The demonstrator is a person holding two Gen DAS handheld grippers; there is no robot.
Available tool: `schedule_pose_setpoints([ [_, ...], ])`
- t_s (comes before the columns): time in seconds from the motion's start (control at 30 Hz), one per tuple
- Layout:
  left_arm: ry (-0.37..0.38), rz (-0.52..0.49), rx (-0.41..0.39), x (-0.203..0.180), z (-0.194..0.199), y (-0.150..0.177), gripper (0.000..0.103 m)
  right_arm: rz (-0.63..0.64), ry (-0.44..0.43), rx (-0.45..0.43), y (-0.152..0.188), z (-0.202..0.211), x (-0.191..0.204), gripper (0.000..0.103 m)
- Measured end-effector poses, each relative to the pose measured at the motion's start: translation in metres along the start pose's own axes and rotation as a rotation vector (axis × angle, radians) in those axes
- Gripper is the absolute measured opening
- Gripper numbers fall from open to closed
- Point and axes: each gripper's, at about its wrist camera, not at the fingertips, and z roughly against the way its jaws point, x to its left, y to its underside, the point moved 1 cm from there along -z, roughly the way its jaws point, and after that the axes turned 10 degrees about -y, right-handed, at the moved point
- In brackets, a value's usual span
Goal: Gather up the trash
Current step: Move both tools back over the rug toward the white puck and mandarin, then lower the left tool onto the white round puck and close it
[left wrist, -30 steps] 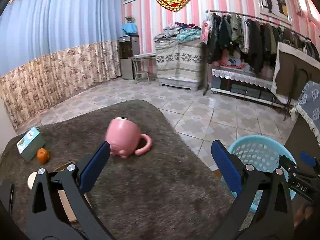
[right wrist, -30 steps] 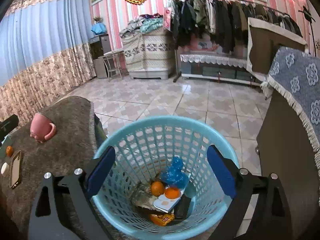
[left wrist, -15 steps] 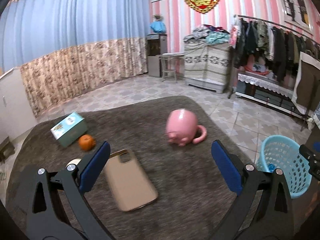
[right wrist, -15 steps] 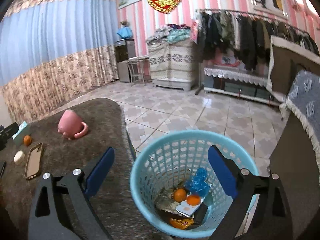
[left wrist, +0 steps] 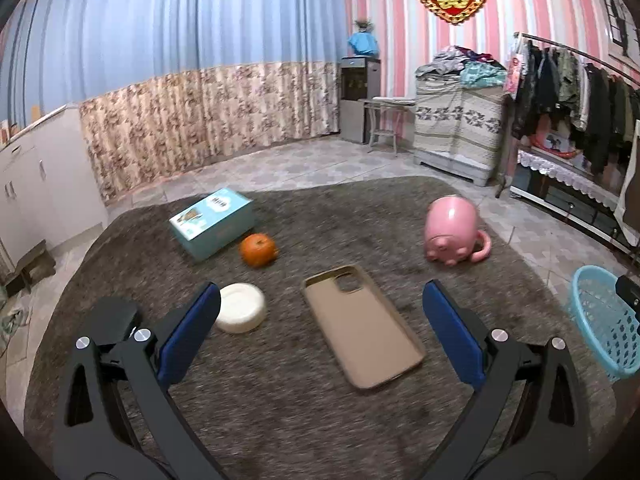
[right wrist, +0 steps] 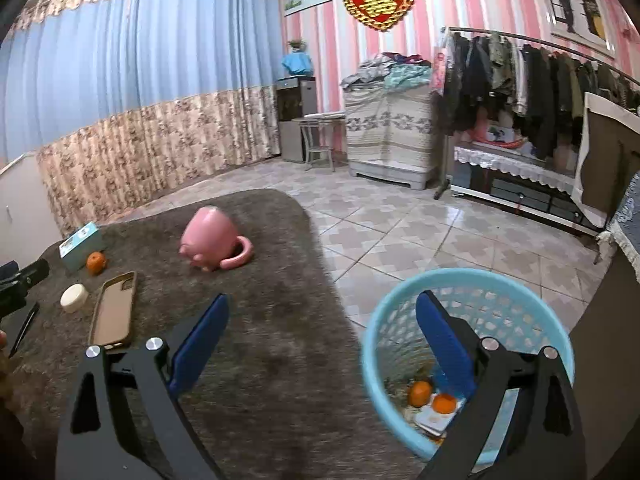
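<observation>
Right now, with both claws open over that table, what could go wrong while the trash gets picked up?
The open left gripper hovers nearest the phone case, which may not be trash; it could be grabbed by mistake. The orange is round and could roll off the grey cloth if nudged. The blue basket sits off the table's edge, beside the open right gripper, so a careless drop might miss it.
</observation>
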Motion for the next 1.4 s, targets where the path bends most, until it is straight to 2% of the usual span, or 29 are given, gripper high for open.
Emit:
schedule_pose_setpoints([
  [0.4,-0.052,0.012,0.031,0.042,-0.022,0.015,0.098,0.038,-0.069,0.032,0.008,-0.019,0.044,0.093],
  [0.83,-0.069,0.035,0.077,0.071,-0.047,0.034,0.098,0.135,-0.066,0.075,0.016,-0.038,0.076,0.093],
  [1.2,-0.067,0.036,0.157,0.074,-0.078,0.041,0.098,0.125,-0.084,0.108,0.021,-0.055,0.082,0.093],
  [1.4,-0.065,0.042,0.210,0.069,-0.109,0.032,0.097,0.115,-0.090,0.136,0.023,-0.069,0.083,0.093],
])
